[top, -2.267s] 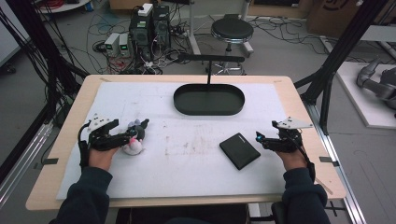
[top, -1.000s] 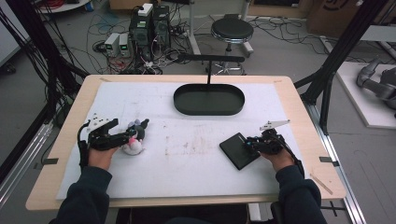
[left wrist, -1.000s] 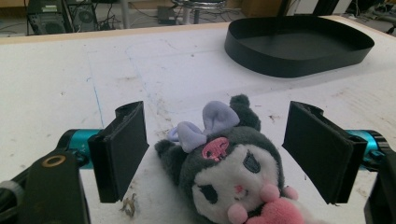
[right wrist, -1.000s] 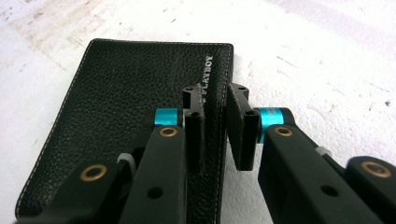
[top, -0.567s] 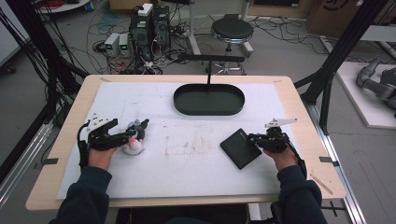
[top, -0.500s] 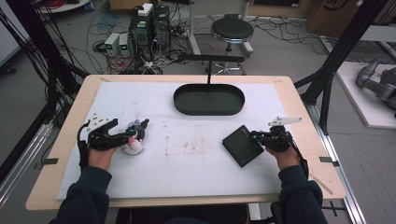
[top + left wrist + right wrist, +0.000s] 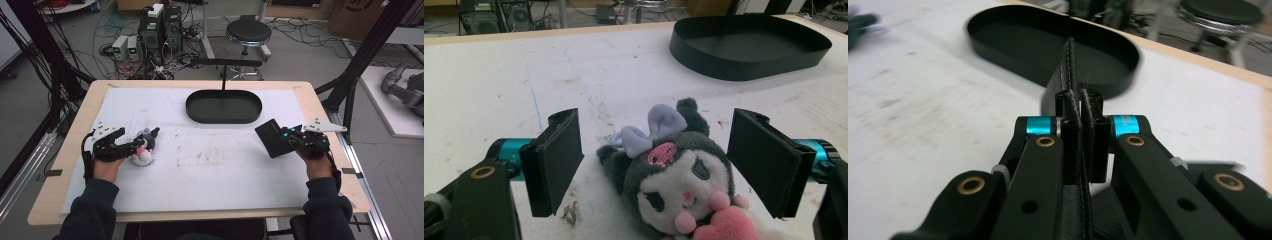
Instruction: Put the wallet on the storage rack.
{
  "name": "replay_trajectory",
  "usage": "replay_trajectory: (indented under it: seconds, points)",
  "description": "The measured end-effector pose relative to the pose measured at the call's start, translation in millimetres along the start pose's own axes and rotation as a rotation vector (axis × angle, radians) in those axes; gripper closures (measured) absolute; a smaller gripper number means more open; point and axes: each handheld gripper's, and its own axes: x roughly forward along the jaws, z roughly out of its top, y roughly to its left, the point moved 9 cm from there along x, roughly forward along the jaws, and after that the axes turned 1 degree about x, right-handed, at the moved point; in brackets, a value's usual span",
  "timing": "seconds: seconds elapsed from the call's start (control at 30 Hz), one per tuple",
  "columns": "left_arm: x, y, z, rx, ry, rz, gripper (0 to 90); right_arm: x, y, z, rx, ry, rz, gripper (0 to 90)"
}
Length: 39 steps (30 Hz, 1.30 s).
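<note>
A flat black wallet (image 7: 273, 138) is held off the white mat at the right, with my right gripper (image 7: 295, 137) shut on its near edge. In the right gripper view the wallet (image 7: 1064, 80) stands on edge between the pressed-together jaws, pointing at the black oval tray (image 7: 998, 35). At the left a small plush toy (image 7: 142, 148) with a grey hood, purple bow and pink heart lies on the mat. My left gripper (image 7: 136, 145) is open around it; in the left gripper view the plush toy (image 7: 674, 175) lies between the spread pads (image 7: 555, 157) without touching them.
The black oval tray (image 7: 224, 106) sits at the back centre of the mat, with a black stand behind it. White mat between the two hands is bare apart from faint stains. Wooden table edges run along both sides.
My right gripper moved in to the wallet, shut on its edge, and has lifted and tilted it up toward the tray. The left gripper and plush toy have stayed put.
</note>
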Motion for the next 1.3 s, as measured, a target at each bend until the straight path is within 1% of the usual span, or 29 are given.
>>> replay_trajectory:
  seconds: [0.03,0.13,0.23,0.27,0.33,0.43,0.47,0.5,0.57,0.6,0.67,0.7,0.73,0.77,0.8,0.87,0.93,0.97,1.0,1.03,1.1,1.17,1.2,1.23,1.3]
  points:
    - [0.3,0.0,0.0,0.002,0.0,0.0,21.6,2.9,6.2,1.4,-0.01,0.001,0.019,88.5]
    - [0.7,-0.3,0.0,0.003,0.0,-0.001,21.5,11.6,20.1,3.6,-0.053,0.016,0.049,88.7]
    - [0.8,-0.7,0.0,0.002,0.001,-0.002,21.6,21.1,29.2,5.1,-0.093,0.025,0.058,88.7]
    - [0.8,-0.9,0.0,0.002,0.001,-0.003,21.6,24.3,30.1,5.5,-0.113,0.028,0.051,88.7]
    - [0.5,-1.1,-0.4,0.003,0.004,-0.002,21.6,30.2,30.1,6.1,-0.129,0.034,0.036,88.6]
    - [0.4,-1.1,-0.7,0.002,0.005,-0.002,21.6,40.0,32.6,5.6,-0.14,0.032,0.046,88.4]
    - [0.4,-1.1,-0.7,0.002,0.005,-0.002,21.6,40.0,32.6,5.6,-0.14,0.032,0.046,88.4]
    - [0.8,-0.6,-1.2,0.002,0.007,0.0,21.6,42.2,31.7,6.5,-0.144,0.02,0.031,88.0]
    - [1.1,-0.3,-1.5,0.001,0.01,0.0,21.6,41.7,29.2,5.8,-0.131,0.018,0.03,86.7]
    - [1.3,-0.2,-1.6,0.0,0.01,0.001,21.6,41.2,28.6,5.2,-0.119,0.011,0.037,84.9]
    - [1.7,-0.1,-1.6,-0.001,0.011,0.0,21.7,41.8,28.5,3.5,-0.102,0.006,0.047,74.2]
    - [1.8,0.1,-1.6,0.001,0.011,0.001,21.7,42.2,28.6,3.1,-0.093,0.004,0.051,71.2]
    - [1.7,0.0,-1.6,-0.001,0.011,0.001,21.7,42.0,29.1,3.2,-0.091,0.0,0.059,66.0]
    - [1.7,0.0,-1.6,-0.001,0.011,0.001,21.7,41.5,29.0,4.4,-0.087,-0.013,0.052,59.9]
    - [1.6,0.1,-1.3,-0.001,0.01,0.001,21.8,39.7,28.3,5.5,-0.085,-0.022,0.044,56.0]
    - [1.5,0.1,-1.4,-0.003,0.011,0.001,21.8,34.9,25.7,9.8,-0.083,-0.061,0.019,47.6]
    - [1.5,-0.1,-1.5,-0.002,0.011,-0.001,21.8,30.2,19.1,12.8,-0.074,-0.094,-0.023,39.3]
    - [1.5,-0.1,-1.4,0.0,0.01,-0.001,21.8,29.0,15.7,12.2,-0.064,-0.096,-0.036,36.7]
    - [1.2,-0.1,-1.4,0.001,0.011,-0.001,21.8,29.1,11.7,10.5,-0.059,-0.092,-0.048,34.3]
    - [1.0,-0.3,-1.4,-0.001,0.011,-0.002,21.8,30.5,9.4,6.8,-0.045,-0.074,-0.048,31.2]
    - [0.8,0.1,-1.1,0.001,0.009,-0.001,21.8,36.6,7.5,-2.6,-0.028,-0.025,-0.034,29.8]
    - [0.9,0.0,-1.0,-0.002,0.007,-0.001,21.8,44.7,9.8,-11.7,-0.029,0.029,-0.012,28.5]
    - [0.9,0.1,-1.0,0.002,0.007,-0.001,21.8,48.3,11.8,-15.0,-0.034,0.056,0.005,29.2]
    - [1.0,-0.1,-1.2,0.004,0.009,-0.002,21.8,51.4,13.7,-17.4,-0.04,0.078,0.014,32.4]
    - [1.2,-0.6,-1.2,0.005,0.008,-0.005,21.8,56.1,16.6,-20.2,-0.056,0.108,0.035,42.1]
